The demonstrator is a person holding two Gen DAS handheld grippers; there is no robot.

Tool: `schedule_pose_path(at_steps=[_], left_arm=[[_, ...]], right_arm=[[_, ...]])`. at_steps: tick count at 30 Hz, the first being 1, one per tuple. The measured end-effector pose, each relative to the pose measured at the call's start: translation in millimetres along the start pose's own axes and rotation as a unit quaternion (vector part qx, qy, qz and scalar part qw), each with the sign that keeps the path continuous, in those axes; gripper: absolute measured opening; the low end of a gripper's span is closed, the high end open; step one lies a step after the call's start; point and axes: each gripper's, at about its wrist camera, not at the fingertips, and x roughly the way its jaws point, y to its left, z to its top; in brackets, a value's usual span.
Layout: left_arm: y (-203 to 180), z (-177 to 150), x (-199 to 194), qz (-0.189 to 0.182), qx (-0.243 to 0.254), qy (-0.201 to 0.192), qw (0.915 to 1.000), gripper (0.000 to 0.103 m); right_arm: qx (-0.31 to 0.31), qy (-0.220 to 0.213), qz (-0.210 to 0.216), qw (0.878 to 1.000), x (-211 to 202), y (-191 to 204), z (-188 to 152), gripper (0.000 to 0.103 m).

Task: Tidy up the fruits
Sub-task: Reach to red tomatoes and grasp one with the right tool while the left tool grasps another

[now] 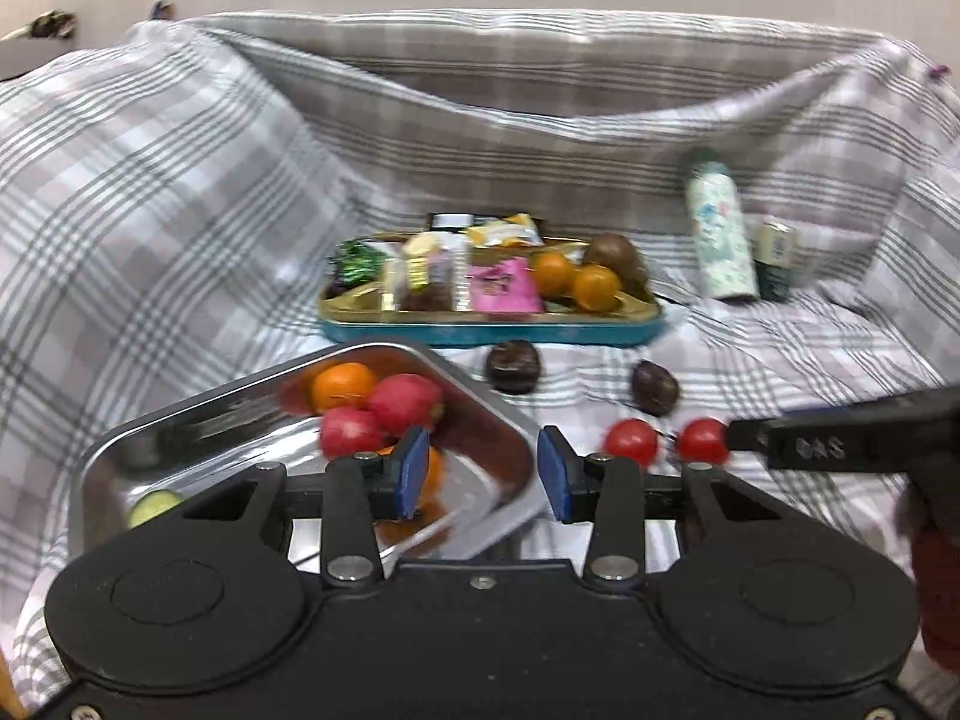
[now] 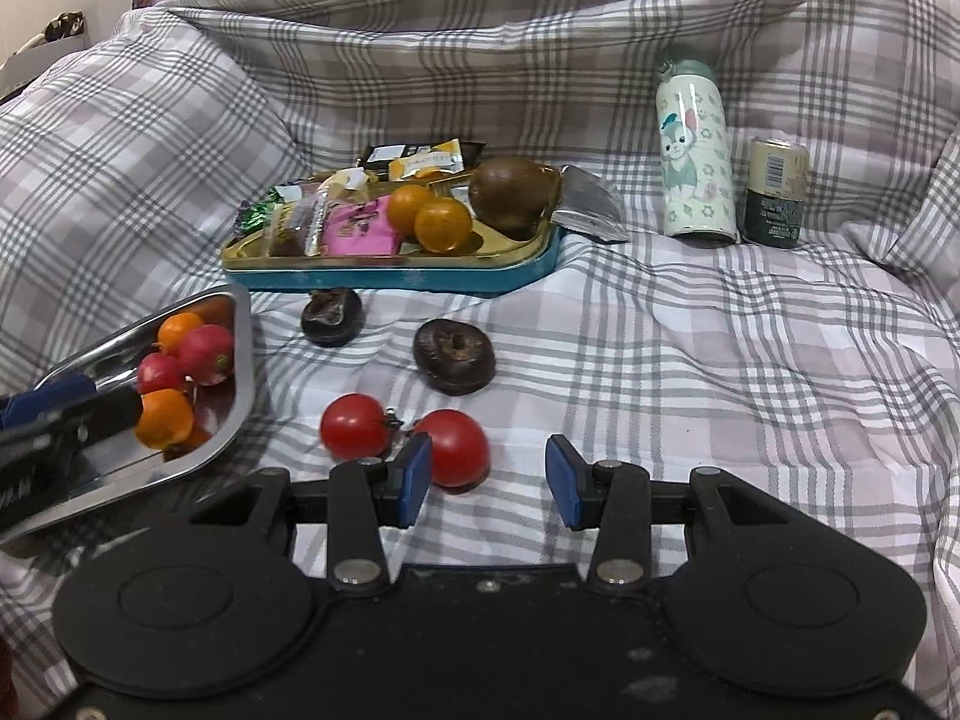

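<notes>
A steel tray (image 1: 198,414) (image 2: 240,360) holds two oranges and two red radish-like fruits (image 2: 204,354). My left gripper (image 1: 483,471) is open and empty above the tray's right corner. Two cherry tomatoes (image 2: 354,426) (image 2: 456,447) lie on the plaid cloth; they also show in the left wrist view (image 1: 630,441) (image 1: 702,439). My right gripper (image 2: 487,483) is open and empty just behind the right tomato. Two dark brown fruits (image 2: 331,315) (image 2: 454,356) lie beyond. A teal tin tray (image 2: 420,279) holds two oranges (image 2: 441,223), a brown pear-like fruit (image 2: 510,192) and snack packets.
A white cartoon bottle (image 2: 696,156) and a dark green can (image 2: 774,195) stand at the back right. A silver foil packet (image 2: 588,204) lies beside the teal tray. Plaid cloth rises in folds at the left and back. A green slice (image 1: 153,507) lies in the steel tray.
</notes>
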Motion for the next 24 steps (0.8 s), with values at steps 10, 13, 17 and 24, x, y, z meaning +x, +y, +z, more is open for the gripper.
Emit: schedule_pose_path(at_steps=[10, 13, 17, 24], left_arm=[[-17, -6, 1, -0.016, 0.040, 0.011, 0.9990, 0.050], [-16, -6, 2, -0.017, 0.035, 0.017, 0.9991, 0.050], [-15, -6, 4, -0.018, 0.029, 0.024, 0.9991, 0.050], [-15, -7, 5, -0.023, 0.026, 0.031, 0.9989, 0.050]], right_arm=[[-0.003, -0.010, 0.015, 1.000, 9, 1, 4, 0.044], [0.012, -0.002, 0.023, 1.000, 14, 0, 3, 0.044], [0.011, -0.002, 0.028, 1.000, 18, 2, 2, 0.044], [0.010, 0.005, 0.032, 0.999, 21, 4, 1, 0.044]])
